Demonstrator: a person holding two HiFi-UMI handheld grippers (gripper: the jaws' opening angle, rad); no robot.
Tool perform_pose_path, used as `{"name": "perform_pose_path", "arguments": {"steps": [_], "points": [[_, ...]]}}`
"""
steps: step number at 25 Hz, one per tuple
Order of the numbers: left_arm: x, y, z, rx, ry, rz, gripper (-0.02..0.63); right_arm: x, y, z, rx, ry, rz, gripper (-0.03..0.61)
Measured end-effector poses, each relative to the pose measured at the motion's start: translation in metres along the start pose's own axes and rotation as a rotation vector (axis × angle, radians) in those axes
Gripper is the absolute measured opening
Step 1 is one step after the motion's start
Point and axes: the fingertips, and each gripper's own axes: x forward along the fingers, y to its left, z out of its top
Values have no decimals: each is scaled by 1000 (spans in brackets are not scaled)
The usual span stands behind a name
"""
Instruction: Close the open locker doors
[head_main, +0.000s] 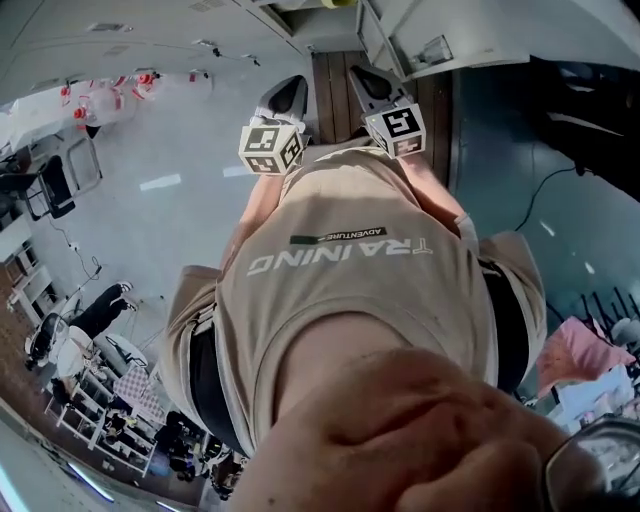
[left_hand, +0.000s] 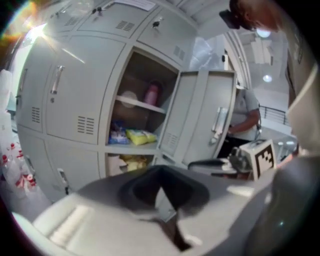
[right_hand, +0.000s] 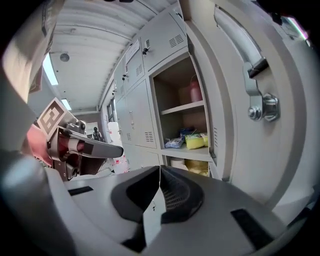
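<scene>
A bank of grey lockers stands ahead. One compartment is open, with a pink bottle on its shelf and yellow and blue packets below. Its door swings out to the right. In the right gripper view that door is very close on the right, handle and bolt large, and the open compartment lies beyond. My left gripper is shut on nothing, some way from the lockers. My right gripper is shut and empty beside the door. Both grippers, left and right, point away from my torso.
The lockers around the open compartment have their doors shut. A person stands behind the open door. Red-and-white bottles sit low at the left. In the head view my own beige shirt fills the middle, with shelving far off.
</scene>
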Motion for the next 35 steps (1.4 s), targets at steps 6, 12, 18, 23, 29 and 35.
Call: {"name": "perform_pose_path", "arguments": {"steps": [6,12,18,23,29,35], "points": [[-17,-11,12,30,21,5,-5,-20,8,1,6,24,16,14],[-6,-36,23,107,16,-151,-5,-44,-3,-3,29,75,-87,15],[9,-58,38,144,-20,-269,-5,-82,-29,-13,1,121,-241,14],[12,-77,43,164,-31,-334,-5,-111,-66,-10,-2,118,-331,14],[2,-73,43,159,-38,-268,-5,-117,-92,7,-38,103,-333,15],[-2,-68,37,134,-36,-188,-5,-107,-89,9,-73,101,-242,15]]}}
